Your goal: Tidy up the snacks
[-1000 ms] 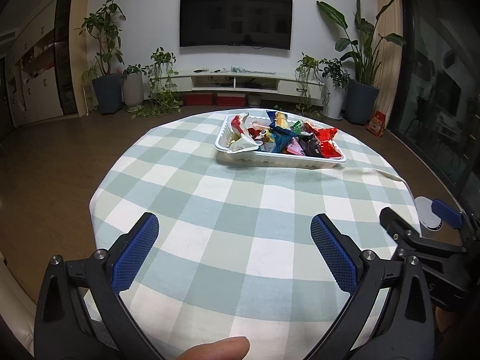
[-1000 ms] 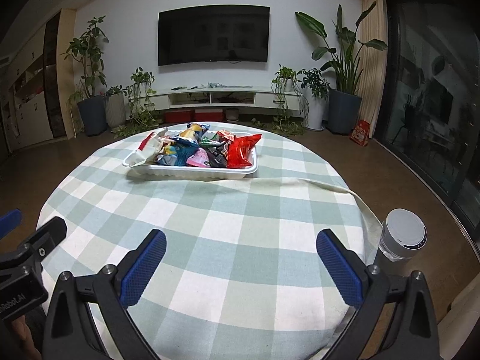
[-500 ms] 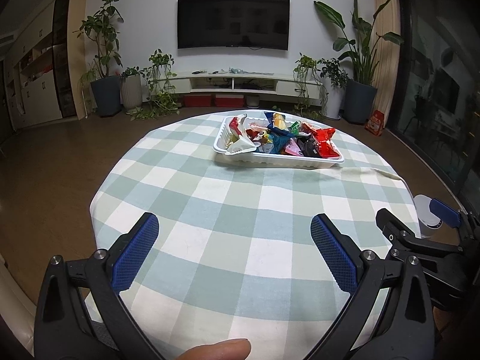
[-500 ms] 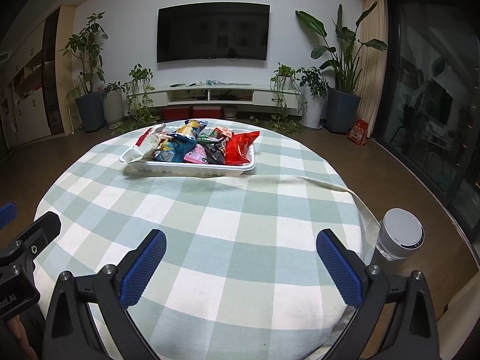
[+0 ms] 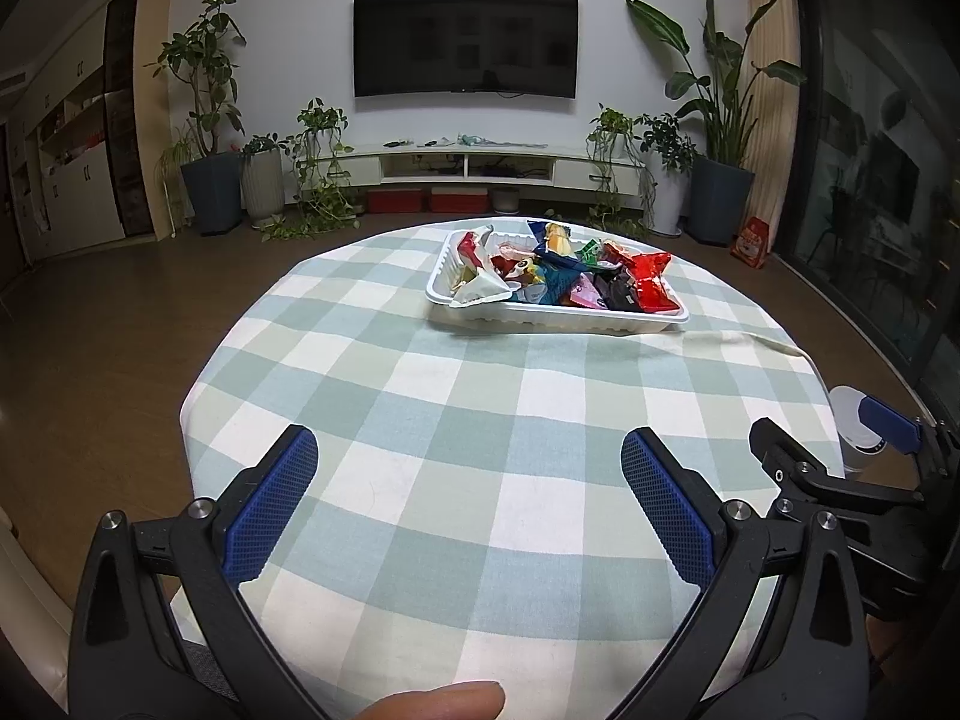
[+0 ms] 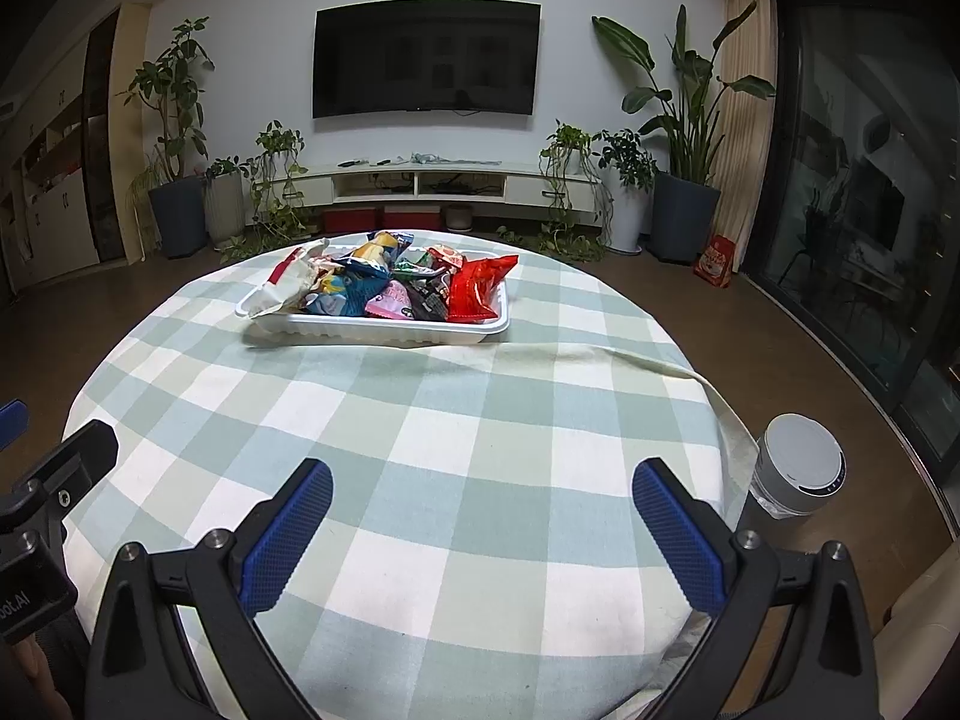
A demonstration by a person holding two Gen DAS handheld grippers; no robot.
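Note:
A white tray (image 5: 558, 319) (image 6: 384, 330) heaped with several colourful snack packets, among them a red packet (image 5: 651, 282) (image 6: 477, 291) at its right end, sits on the far side of a round table with a green-and-white checked cloth (image 5: 480, 420) (image 6: 420, 432). My left gripper (image 5: 468, 468) is open and empty over the near part of the table. My right gripper (image 6: 480, 492) is open and empty, beside the left one. Both are well short of the tray.
A grey-white cylinder (image 6: 798, 468) (image 5: 855, 426) stands on the floor off the table's right edge. The cloth has a raised fold (image 6: 636, 360) right of the tray. A TV, low console and potted plants line the far wall.
Both views have drifted slightly; the tray sits a little farther off and lower in the frame. Both grippers stay open.

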